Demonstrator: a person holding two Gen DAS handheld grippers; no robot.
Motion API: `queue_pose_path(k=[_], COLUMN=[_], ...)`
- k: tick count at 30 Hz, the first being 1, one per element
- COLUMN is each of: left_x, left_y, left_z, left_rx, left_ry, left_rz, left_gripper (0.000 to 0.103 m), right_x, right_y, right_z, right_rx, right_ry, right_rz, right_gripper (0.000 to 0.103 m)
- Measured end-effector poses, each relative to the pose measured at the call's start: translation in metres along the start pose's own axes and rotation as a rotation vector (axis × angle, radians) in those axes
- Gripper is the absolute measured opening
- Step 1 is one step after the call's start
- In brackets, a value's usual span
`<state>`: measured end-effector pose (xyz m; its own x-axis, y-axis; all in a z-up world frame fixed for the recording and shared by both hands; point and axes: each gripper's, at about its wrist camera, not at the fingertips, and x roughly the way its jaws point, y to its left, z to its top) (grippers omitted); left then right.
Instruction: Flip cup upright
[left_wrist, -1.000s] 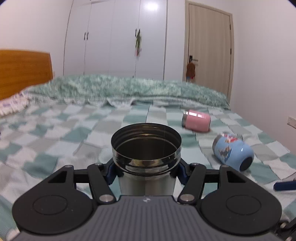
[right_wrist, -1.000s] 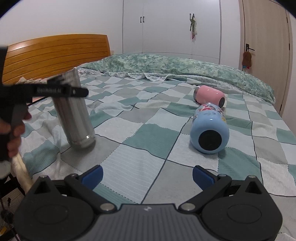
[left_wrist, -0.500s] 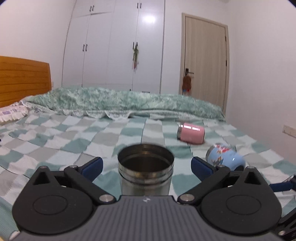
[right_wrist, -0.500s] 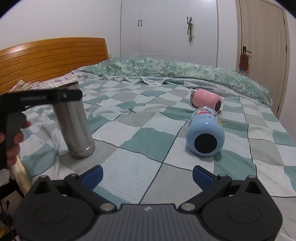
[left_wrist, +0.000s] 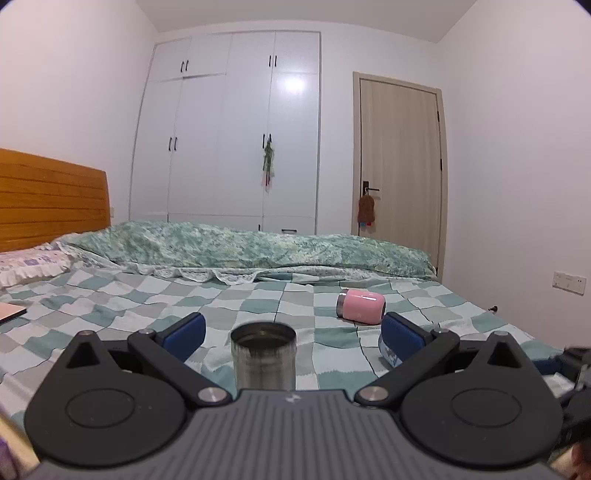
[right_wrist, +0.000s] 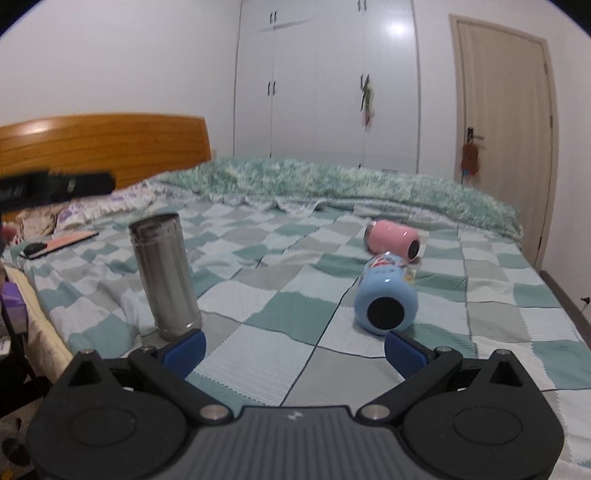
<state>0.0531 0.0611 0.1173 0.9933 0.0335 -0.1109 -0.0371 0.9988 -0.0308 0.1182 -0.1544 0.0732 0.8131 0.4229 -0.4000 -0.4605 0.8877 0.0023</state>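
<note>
A steel cup (right_wrist: 167, 275) stands upright on the checked bedspread, mouth up; it also shows in the left wrist view (left_wrist: 263, 356), just ahead of my open left gripper (left_wrist: 291, 332), which does not touch it. A blue cup (right_wrist: 386, 295) lies on its side, base toward my right gripper (right_wrist: 294, 349), which is open and empty just short of it. A pink cup (right_wrist: 393, 240) lies on its side behind the blue one; it also shows in the left wrist view (left_wrist: 361, 312). The left gripper shows as a dark bar (right_wrist: 55, 186) above the steel cup.
The bed (right_wrist: 258, 295) has a wooden headboard (right_wrist: 103, 146) at the left and a folded green quilt (right_wrist: 332, 184) at the far end. A phone and a flat case (right_wrist: 59, 244) lie near the pillow. Wardrobe and door stand behind.
My left gripper opened, let go of the steel cup and pulled back and up from it. The cup stays upright. My right gripper moved closer to the blue cup.
</note>
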Motion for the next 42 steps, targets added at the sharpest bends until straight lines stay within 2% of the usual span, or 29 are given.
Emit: queue_pose_path(k=[9,16,20,25,42], left_x=[-0.043,-0.052,-0.051,-0.057,-0.057], left_y=[-0.023,-0.039,-0.041,-0.041,-0.044], left_z=[-0.06,-0.106,-0.128,-0.132,-0.133], left_rx=[-0.026,-0.009,0.01,0.007,0.022], left_ry=[-0.032,-0.028,-0.005,-0.025,-0.028], left_rz=[-0.003,0.006,0.053,0.062,0.065], left_gripper=[0.103,0.103,0.103,0.103,0.103], right_x=[-0.057,-0.083,-0.087,-0.091,-0.098], right_y=[-0.004,-0.006,-0.002,0.007,0.006], right_z=[-0.048,-0.093,-0.113,-0.129,-0.132], right_rx=[0.027,0.024,0.021,0.007,0.025], right_ry=[-0.184,-0.233,-0.252,-0.28,-0.314], right_rz=[-0.079,-0.175,-0.217,-0.256,-0.257], right_gripper=[0.103,0.103,0.103,0.103,0.103])
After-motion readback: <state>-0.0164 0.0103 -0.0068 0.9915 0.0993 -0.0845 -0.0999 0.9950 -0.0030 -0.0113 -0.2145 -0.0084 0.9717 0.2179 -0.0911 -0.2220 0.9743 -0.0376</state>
